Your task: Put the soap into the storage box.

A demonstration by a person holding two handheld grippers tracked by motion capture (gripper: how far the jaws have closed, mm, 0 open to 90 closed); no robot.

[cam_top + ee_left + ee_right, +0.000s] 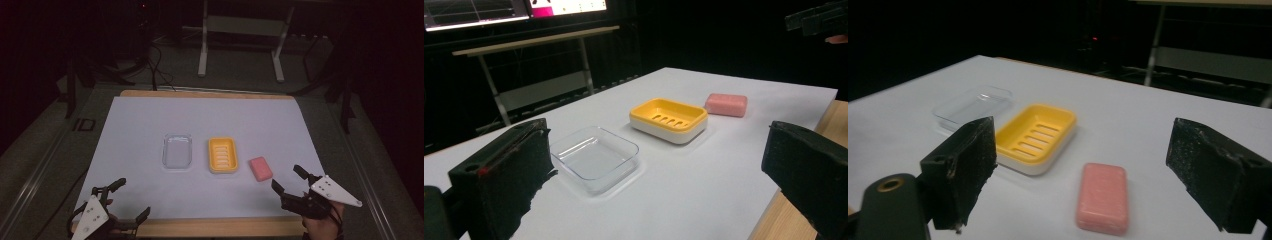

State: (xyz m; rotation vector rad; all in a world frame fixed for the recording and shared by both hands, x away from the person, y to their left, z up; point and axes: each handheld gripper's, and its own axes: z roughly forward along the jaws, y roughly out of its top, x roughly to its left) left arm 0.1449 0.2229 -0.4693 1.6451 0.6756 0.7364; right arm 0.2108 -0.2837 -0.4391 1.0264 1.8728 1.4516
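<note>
A pink soap bar (261, 168) (1102, 197) (726, 104) lies flat on the white table cover, just right of a yellow soap dish (223, 154) (1034, 137) (669, 119) with a slotted insert. A clear plastic lid or tray (177, 151) (594, 158) (973, 105) sits left of the dish. My right gripper (290, 179) (1083, 175) hovers open at the near right, with the soap a little ahead of its jaws and nothing between them. Near the front left edge, my left gripper (129, 198) (659, 175) is open and empty.
The white cover (150, 120) lies on a wooden board whose edge (210, 227) shows along the front. Beyond the table stand a metal frame (240, 30) and cables on the dark floor. A monitor (514, 7) glows at the back in the left gripper view.
</note>
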